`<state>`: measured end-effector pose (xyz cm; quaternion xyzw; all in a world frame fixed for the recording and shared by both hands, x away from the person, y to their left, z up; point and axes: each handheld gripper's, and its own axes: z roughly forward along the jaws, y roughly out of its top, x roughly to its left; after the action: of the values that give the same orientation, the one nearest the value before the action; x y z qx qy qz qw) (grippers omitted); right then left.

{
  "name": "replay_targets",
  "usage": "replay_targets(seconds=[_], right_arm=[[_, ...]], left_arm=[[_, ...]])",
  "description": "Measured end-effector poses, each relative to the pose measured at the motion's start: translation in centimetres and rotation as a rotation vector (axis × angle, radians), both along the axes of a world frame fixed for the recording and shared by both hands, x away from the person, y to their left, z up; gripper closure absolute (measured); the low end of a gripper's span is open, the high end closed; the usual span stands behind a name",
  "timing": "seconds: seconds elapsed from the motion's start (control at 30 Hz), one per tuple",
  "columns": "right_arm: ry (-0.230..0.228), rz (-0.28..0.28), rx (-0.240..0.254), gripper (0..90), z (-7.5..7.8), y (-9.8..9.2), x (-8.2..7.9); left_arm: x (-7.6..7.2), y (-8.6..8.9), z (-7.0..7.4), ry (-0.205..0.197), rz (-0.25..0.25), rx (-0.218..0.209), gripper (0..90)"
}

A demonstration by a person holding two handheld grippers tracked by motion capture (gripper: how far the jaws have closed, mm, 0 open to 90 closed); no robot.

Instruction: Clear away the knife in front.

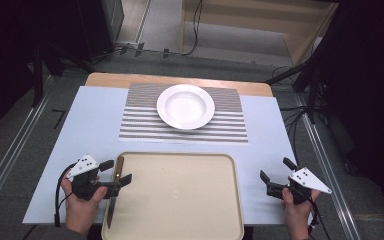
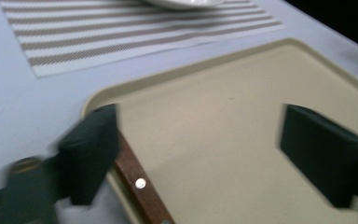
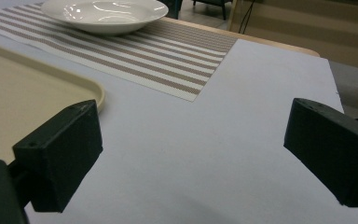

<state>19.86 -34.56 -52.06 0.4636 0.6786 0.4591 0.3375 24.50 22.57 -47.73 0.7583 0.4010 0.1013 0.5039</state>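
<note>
The knife lies along the tray's left rim, between the left gripper's wide-open jaws, unheld. The right gripper, open and empty, hangs over bare desk near its right edge.

We hold both grippers low: left gripper jaws wide apart, right gripper jaws likewise spread.

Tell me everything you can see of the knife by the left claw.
The knife lies flat along the left rim of the beige tray, half on the rim. Its handle looks like brown wood with a silver rivet; it points toward the striped mat, and the dark blade points back toward the person. The left claw stands open astride the handle, its pads not pressing it.
</note>
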Motion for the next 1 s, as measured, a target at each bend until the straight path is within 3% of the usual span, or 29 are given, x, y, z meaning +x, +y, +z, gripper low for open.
replay_targets(seconds=[0.07,0.17,0.47,1.0], right_arm=[[-0.001,0.0,0.0,2.9,0.0,0.0,0.0],[0.0,0.0,0.001,2.9,0.0,0.0,0.0],[0.001,0.0,-0.001,2.9,0.0,0.0,0.0],[0.001,0.0,-0.002,2.9,0.0,0.0,0.0]], left_arm=[[-0.1,0.4,0.2,-0.023,-0.019,-0.025,0.0],[-0.3,0.9,0.4,-0.05,-0.007,-0.022,0.0],[-0.4,2.3,0.7,-0.102,0.036,0.021,0.0],[-0.2,5.8,0.9,-0.125,0.133,0.023,0.0]])
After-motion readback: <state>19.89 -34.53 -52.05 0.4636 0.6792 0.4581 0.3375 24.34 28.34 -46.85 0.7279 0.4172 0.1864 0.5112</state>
